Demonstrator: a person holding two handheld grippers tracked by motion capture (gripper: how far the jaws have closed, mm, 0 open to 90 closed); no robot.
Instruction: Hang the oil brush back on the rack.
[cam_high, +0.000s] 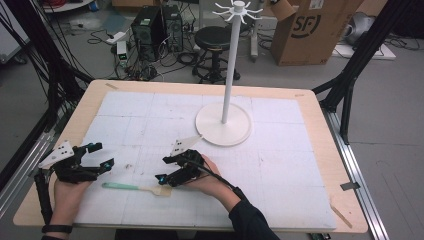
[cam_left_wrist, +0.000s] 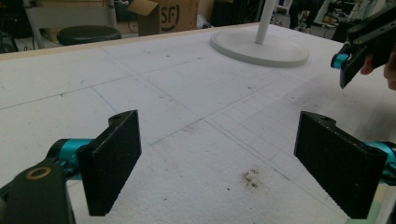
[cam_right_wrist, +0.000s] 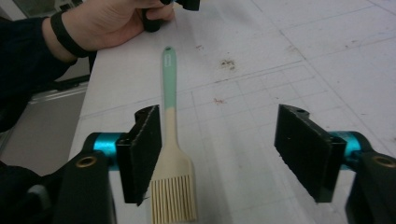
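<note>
High view, as I read it from my station: the right gripper (cam_high: 169, 176) sits low over the white foam mat (cam_high: 280, 165), and its body and the right hand (cam_high: 207, 175) cover the brush end of the silicone basting brush (cam_high: 131, 187), so from there I cannot tell whether the jaws touch it. The brush lies flat on the mat near the front edge, mint-green handle pointing toward the left gripper (cam_high: 102, 156), cream bristle head under the right one. Right gripper view: the brush (cam_right_wrist: 171, 154) lies between the jaws, hard against the left-hand pad, apart from the other; the bristle tips are cut off by the bottom edge. I log the right jaws as moderately wide, holding nothing, with no pad pressing on both sides. Left gripper view: both pads stand wide apart over bare mat, nothing between them; the right gripper (cam_left_wrist: 348, 65) shows at the far edge, partly cropped. Left hand (cam_high: 67, 192) rests palm-down at the table's front left corner, forearm entering from the bottom; the right forearm, in a dark sleeve, crosses in diagonally from the bottom. The white hook stand (cam_high: 223, 131) is at mid-table, well apart from the brush.
</note>
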